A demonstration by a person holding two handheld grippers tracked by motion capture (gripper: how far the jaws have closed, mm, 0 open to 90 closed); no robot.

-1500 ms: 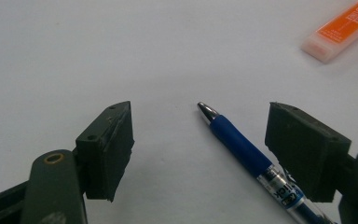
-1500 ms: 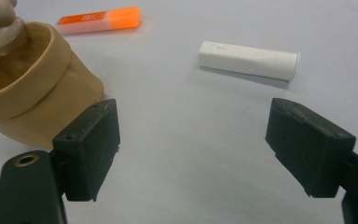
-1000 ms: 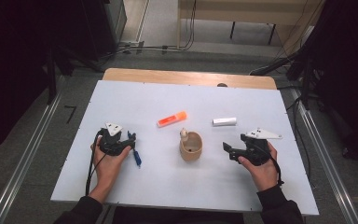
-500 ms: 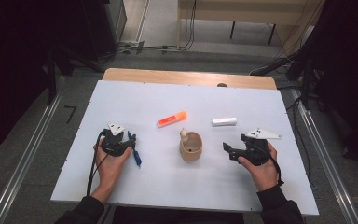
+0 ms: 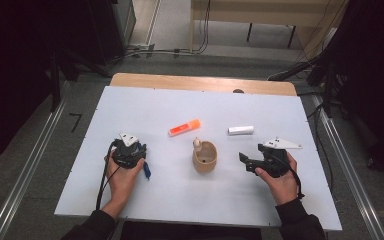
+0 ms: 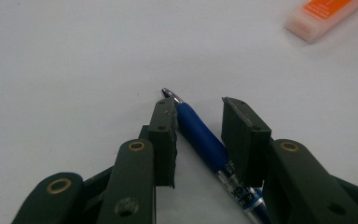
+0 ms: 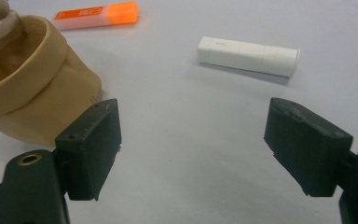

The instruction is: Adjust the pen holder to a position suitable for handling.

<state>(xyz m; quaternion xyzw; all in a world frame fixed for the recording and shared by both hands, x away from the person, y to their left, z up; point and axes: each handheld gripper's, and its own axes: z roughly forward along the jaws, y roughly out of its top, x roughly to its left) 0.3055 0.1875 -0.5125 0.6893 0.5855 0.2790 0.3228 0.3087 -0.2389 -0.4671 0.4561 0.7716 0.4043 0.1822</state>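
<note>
The left gripper (image 6: 196,116) sits low on the white table (image 5: 280,195), with a blue pen (image 6: 200,135) lying flat between its two black jaws. The jaws have just been closing in on the pen. One jaw touches the pen's side near its silver tip, and the other jaw is just beside the pen with a thin gap, so the pen is not squeezed yet. In the high view, the pen (image 5: 146,171) lies just beside the left gripper (image 5: 130,152), well apart from the tan cup (image 5: 205,159). The right gripper (image 7: 191,144) has its jaws wide apart with nothing in them. An orange marker (image 5: 184,127) and a white tube (image 5: 241,130) lie farther back.
</note>
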